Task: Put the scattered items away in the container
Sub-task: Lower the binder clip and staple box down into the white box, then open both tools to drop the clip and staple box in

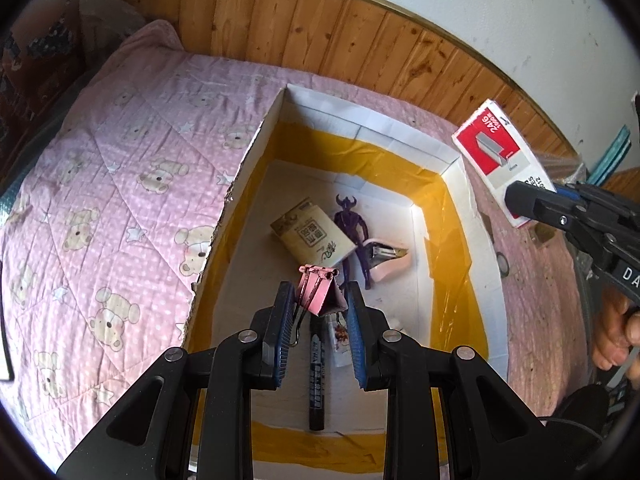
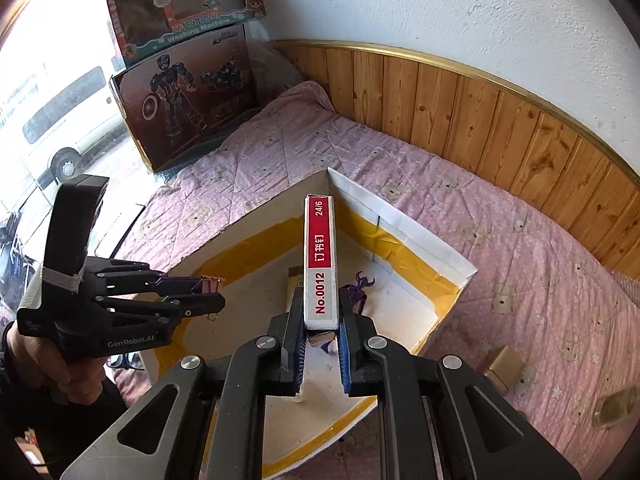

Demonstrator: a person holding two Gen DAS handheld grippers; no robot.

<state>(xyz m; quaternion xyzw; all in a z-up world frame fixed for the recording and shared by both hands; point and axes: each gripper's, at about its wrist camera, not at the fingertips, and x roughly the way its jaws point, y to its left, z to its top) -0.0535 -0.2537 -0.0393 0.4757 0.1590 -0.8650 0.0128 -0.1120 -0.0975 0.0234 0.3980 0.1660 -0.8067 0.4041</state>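
An open cardboard box (image 1: 452, 184) with white rim and yellow tape lining sits on the pink bed; it also shows in the right wrist view (image 2: 404, 220). My left gripper (image 1: 320, 300) is shut on a pink binder clip (image 1: 318, 292) and holds it above the box; it shows from the side in the right wrist view (image 2: 218, 292). My right gripper (image 2: 320, 312) is shut on a red and white staple box (image 2: 320, 260) above the box's near edge, also seen in the left wrist view (image 1: 496, 156). Inside lie a purple figure (image 1: 352, 236), a tan card pack (image 1: 312, 236), a pink stapler (image 1: 386, 260) and a black marker (image 1: 317, 380).
The pink bear quilt (image 1: 120, 184) covers the bed, with wood panelling (image 2: 480, 120) behind. Toy cartons (image 2: 188, 100) lean at the bed's far end. A small tan box (image 2: 504, 368) and a clear round item (image 2: 616, 404) lie on the quilt right of the container.
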